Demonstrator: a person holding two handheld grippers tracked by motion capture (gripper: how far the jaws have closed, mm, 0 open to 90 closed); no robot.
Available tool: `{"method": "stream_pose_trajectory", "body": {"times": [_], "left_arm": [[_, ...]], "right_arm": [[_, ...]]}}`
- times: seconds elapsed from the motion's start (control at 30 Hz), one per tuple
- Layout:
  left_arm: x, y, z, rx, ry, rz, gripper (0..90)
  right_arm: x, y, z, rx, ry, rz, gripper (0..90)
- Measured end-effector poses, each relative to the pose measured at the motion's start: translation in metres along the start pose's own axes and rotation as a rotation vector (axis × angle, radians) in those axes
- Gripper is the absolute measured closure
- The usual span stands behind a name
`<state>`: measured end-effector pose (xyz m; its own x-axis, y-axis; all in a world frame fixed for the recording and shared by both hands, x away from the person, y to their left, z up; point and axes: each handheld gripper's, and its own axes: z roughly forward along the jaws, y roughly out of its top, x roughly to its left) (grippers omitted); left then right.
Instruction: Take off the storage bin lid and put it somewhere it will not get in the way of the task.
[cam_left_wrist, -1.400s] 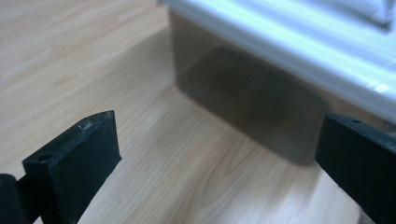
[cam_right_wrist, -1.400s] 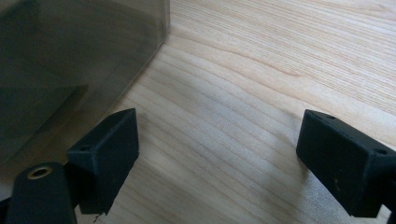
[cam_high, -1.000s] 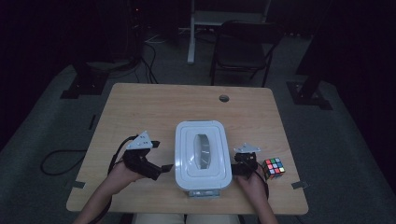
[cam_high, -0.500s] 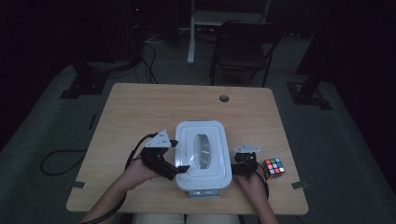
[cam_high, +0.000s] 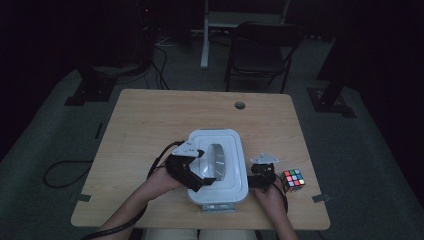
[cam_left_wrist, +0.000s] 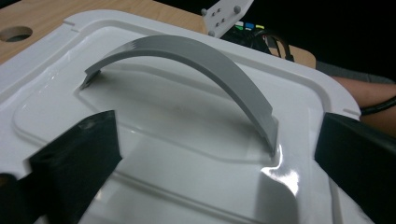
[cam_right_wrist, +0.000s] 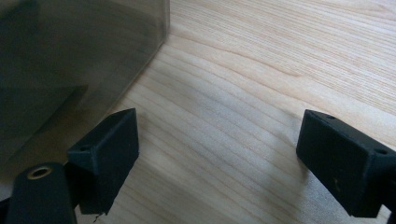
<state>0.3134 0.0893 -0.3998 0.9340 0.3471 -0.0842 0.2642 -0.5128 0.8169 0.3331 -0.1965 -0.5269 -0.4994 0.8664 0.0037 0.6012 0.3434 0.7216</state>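
A white lidded box (cam_high: 225, 177) with a grey arched handle (cam_high: 218, 161) sits at the near middle of the wooden table (cam_high: 150, 125). My left gripper (cam_high: 202, 175) is over the lid's left part, open, its jaws either side of the near end of the handle (cam_left_wrist: 201, 60) without touching it. The white lid (cam_left_wrist: 154, 116) lies just below the jaws. My right gripper (cam_high: 260, 175) rests open on the table right of the box. In the right gripper view the box's dark side wall (cam_right_wrist: 70, 60) stands beside the left jaw, with bare wood between the jaws.
A multicoloured puzzle cube (cam_high: 293, 180) lies right of the right gripper, near the table's right edge. A round cable hole (cam_high: 240, 105) is at the table's far side. A chair (cam_high: 260, 50) and stands are on the floor beyond.
My left gripper has moved right from the table beside the box onto the lid, toward the handle. The right gripper has stayed where it was.
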Motion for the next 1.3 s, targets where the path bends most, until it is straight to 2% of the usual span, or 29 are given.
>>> {"method": "stream_pose_trajectory", "body": {"times": [0.2,0.3,0.4,0.63,0.7,0.77,0.9,0.97,1.03,1.17,1.2,1.3], "left_arm": [[0.001,0.007,0.006,-0.002,-0.012,-0.007,4.4],[-0.001,0.011,0.010,-0.001,-0.024,0.008,5.4],[-0.002,0.013,0.013,-0.015,-0.034,0.018,15.1],[0.000,0.017,0.022,0.002,-0.038,-0.004,15.8],[-0.002,0.017,0.023,-0.006,-0.043,0.009,16.4],[-0.003,0.017,0.025,-0.011,-0.044,0.016,19.1],[-0.002,0.017,0.026,0.007,-0.035,0.009,32.8],[-0.002,0.017,0.027,0.017,-0.039,0.007,35.0],[-0.001,0.017,0.027,0.026,-0.047,-0.008,39.3],[-0.005,0.017,0.028,0.034,-0.071,0.005,49.2],[-0.006,0.017,0.028,0.037,-0.065,0.016,52.3],[-0.005,0.017,0.027,0.037,-0.078,0.002,54.6]], "right_arm": [[0.000,0.000,0.000,0.000,0.000,0.000,12.8],[0.000,0.000,0.000,-0.001,0.000,0.000,12.8],[0.000,0.000,0.000,0.001,0.000,0.000,12.8],[0.000,0.000,0.000,0.000,0.000,0.000,12.8],[0.000,0.000,0.000,0.001,0.000,0.000,12.8],[0.000,0.000,0.000,0.001,0.000,0.000,12.8],[0.000,0.000,0.000,0.000,0.000,0.000,12.9],[0.000,0.000,0.000,0.000,0.000,0.000,12.9],[0.000,0.000,0.000,-0.001,0.000,0.000,12.9],[0.000,0.000,0.000,-0.002,0.000,0.001,13.0],[0.000,0.000,0.000,-0.003,0.000,0.001,13.0],[0.000,0.000,0.000,-0.003,0.000,0.001,13.1]]}}
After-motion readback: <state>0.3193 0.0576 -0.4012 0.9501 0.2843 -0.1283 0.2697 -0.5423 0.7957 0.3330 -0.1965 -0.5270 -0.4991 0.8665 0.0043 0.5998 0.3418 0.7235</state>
